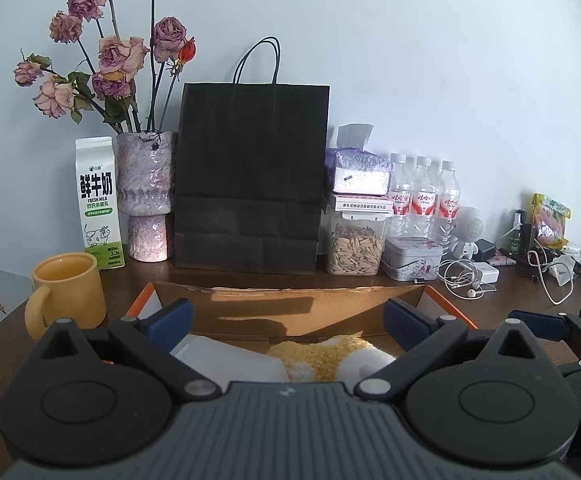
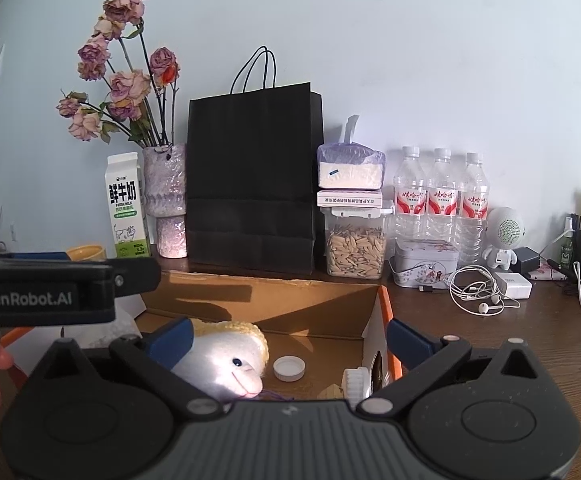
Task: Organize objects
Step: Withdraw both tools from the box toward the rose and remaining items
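Observation:
An open cardboard box (image 1: 290,304) (image 2: 290,304) with orange edges sits on the brown table in front of me. Inside lie a white and yellow plush sheep (image 2: 226,360) (image 1: 330,360), a white block (image 1: 226,360), a white bottle cap (image 2: 289,368) and a white brush (image 2: 356,384). My left gripper (image 1: 286,316) is open and empty above the box. My right gripper (image 2: 286,338) is open and empty over the box, its left finger beside the sheep. The left gripper's body (image 2: 50,292) shows at the left of the right wrist view.
Along the wall stand a milk carton (image 1: 99,204), a vase of dried roses (image 1: 146,200), a black paper bag (image 1: 250,180), a seed jar (image 1: 354,246), a tin (image 1: 410,258) and three water bottles (image 1: 424,196). A yellow mug (image 1: 66,292) is left of the box. Earphones (image 2: 474,292) and chargers lie right.

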### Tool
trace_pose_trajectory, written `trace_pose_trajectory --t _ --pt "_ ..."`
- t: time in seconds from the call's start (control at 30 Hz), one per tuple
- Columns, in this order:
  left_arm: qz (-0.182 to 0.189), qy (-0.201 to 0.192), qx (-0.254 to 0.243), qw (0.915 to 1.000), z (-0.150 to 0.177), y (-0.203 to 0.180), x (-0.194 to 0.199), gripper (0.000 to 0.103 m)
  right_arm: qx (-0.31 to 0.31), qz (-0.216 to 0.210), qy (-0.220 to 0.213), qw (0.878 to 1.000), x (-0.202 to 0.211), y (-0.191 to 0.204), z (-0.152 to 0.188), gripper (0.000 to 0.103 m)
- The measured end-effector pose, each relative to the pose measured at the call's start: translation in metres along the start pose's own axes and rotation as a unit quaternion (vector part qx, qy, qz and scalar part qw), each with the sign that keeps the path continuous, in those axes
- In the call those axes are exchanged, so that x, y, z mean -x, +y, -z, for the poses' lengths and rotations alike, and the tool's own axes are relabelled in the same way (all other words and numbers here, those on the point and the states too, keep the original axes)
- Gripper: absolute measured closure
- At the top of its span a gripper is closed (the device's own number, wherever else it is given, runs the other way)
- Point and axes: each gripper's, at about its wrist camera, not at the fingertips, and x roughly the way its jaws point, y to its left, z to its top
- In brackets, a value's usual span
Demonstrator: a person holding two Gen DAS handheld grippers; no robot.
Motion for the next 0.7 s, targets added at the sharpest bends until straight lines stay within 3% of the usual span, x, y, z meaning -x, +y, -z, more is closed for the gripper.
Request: trace_pose_trajectory --t 0.4,0.7 --pt "0.005 -0.019 0.001 0.9998 0.005 0.003 0.026 0.0 0.012 -0.003 -0.008 1.0 0.021 0.006 0.003 0.0" --pt "0.006 -0.011 0.006 0.9999 0.019 0.012 0.056 0.0 0.039 -0.011 -0.001 0.999 0.054 0.019 0.017 0.0"
